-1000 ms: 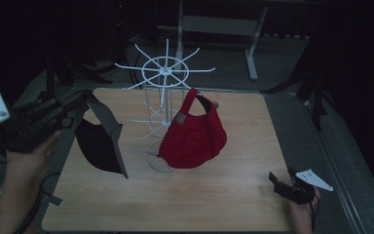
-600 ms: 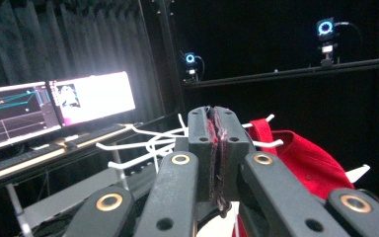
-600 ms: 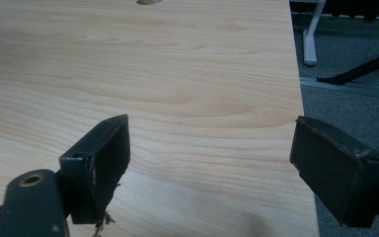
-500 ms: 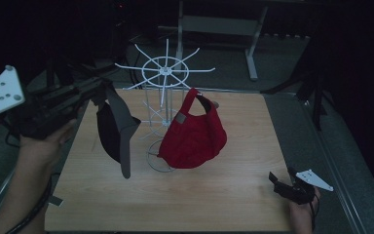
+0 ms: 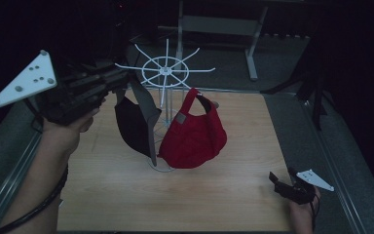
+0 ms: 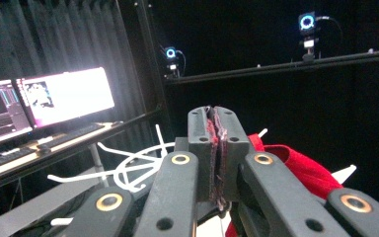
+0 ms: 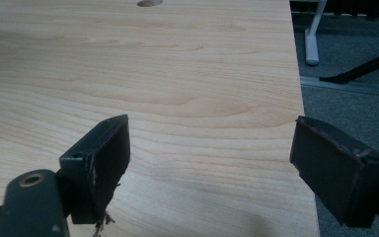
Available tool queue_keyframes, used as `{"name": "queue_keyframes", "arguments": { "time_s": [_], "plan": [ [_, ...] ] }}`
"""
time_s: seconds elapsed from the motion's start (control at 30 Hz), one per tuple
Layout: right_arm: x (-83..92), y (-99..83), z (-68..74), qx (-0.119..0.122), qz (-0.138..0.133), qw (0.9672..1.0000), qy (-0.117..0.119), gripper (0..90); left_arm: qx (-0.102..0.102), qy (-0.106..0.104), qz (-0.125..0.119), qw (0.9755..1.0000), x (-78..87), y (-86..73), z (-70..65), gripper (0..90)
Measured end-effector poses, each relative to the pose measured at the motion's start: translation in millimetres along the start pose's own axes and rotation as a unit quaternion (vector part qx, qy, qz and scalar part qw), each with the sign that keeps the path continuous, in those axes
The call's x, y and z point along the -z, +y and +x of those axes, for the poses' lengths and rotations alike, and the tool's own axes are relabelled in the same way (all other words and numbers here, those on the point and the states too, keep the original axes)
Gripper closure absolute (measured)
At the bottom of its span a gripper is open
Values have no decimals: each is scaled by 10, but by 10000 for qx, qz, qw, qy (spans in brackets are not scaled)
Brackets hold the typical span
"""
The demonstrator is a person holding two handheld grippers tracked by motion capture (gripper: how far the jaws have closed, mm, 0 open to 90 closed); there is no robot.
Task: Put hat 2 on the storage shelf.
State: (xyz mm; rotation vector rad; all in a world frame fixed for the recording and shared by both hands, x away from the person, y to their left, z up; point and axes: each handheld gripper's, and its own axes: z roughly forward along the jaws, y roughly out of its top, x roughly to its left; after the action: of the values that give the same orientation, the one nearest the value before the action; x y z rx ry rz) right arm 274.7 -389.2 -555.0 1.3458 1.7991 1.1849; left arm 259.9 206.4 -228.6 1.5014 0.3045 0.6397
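A white wire rack (image 5: 165,71) with spoke arms stands on the wooden table (image 5: 224,195). From one arm hangs a red cap (image 5: 195,136). My left gripper (image 5: 121,80) is raised at the left of the rack and is shut on a black cap (image 5: 131,124), which dangles beside the rack's pole, close against the red cap. In the left gripper view the jaws (image 6: 217,118) are pressed together on a thin edge, with the red cap (image 6: 301,163) and the rack's spokes (image 6: 128,168) beyond. My right gripper (image 5: 278,180) rests low at the table's front right corner, open and holding nothing (image 7: 209,148).
The rack's round base (image 5: 163,165) sits mid-table. Lit monitors (image 6: 64,96) stand on a desk behind the rack. A metal frame leg (image 5: 251,58) stands on the grey floor past the table. The table's right edge (image 7: 296,74) runs just beside my right gripper.
My left gripper has carried the black cap up and to the right, from the table's left side to right beside the rack and the red cap. The right gripper has stayed still.
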Motion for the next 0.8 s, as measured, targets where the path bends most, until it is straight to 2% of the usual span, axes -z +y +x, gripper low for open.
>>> {"name": "queue_keyframes", "arguments": {
  "time_s": [0.17,0.4,0.7,0.8],
  "plan": [
    [-3,2,-5,-8,19,10000,4,153,5,-144,152,9998,-77,-62,-38,883],
    [-1,1,-7,-10,9,10000,-12,154,82,-387,295,9988,-59,-196,-79,880],
    [1,0,-8,-15,2,10000,-2,154,-45,-374,459,9982,-28,-352,-147,876],
    [3,0,-12,-29,-2,10000,10,154,10,-338,514,9981,3,-417,-137,869]
  ]
}}
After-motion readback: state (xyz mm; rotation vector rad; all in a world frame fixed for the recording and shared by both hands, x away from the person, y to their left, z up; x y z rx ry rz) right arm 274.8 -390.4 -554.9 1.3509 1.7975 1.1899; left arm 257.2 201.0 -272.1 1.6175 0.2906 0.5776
